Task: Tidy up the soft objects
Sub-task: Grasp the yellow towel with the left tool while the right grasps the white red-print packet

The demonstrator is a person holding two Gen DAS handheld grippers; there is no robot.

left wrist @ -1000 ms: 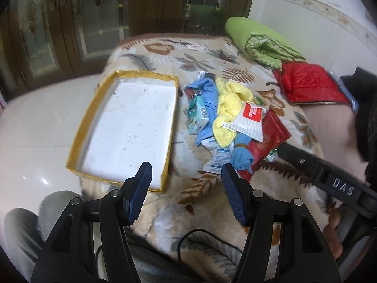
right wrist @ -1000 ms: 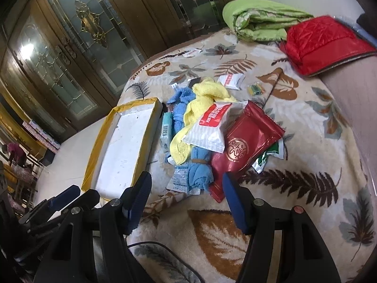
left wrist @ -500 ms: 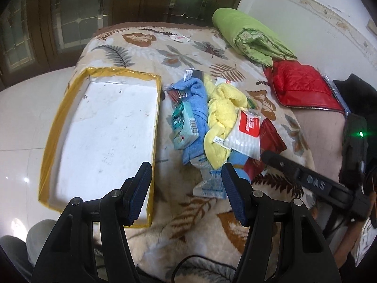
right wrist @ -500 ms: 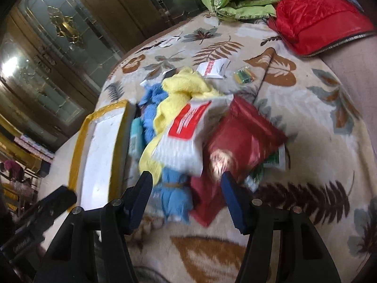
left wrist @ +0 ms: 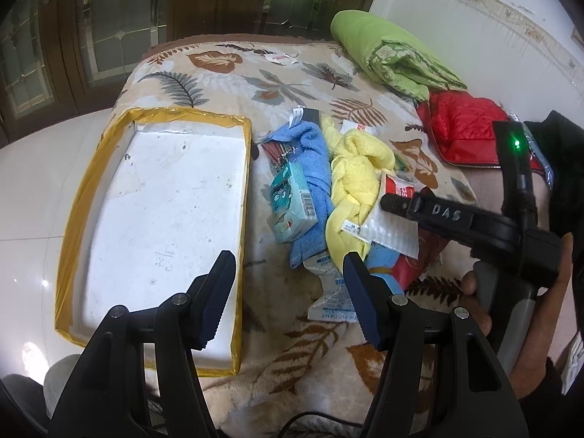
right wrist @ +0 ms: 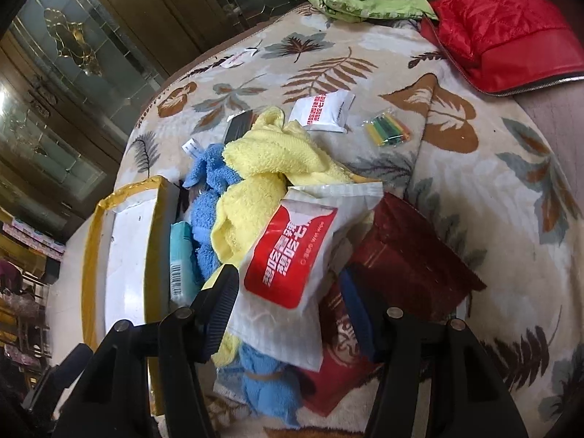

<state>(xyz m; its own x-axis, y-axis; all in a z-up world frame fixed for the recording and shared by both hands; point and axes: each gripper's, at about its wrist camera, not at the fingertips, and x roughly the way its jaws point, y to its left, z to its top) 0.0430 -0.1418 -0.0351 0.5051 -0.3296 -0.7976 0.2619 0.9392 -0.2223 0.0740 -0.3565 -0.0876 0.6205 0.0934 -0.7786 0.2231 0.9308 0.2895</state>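
Yellow towel (left wrist: 352,186) lies twisted mid-blanket (left wrist: 277,87), long axis running from my near edge toward the far edge, beside the blue towel (left wrist: 310,179). My right gripper (right wrist: 288,306) has its fingers spread wide around the white wipes packet (right wrist: 292,255), red label with Chinese writing; I cannot tell if they touch it. My left gripper (left wrist: 286,295) hangs wide open, holding nothing, by the yellow-rimmed tray (left wrist: 76,219). "DAS" shows on the right gripper's body.
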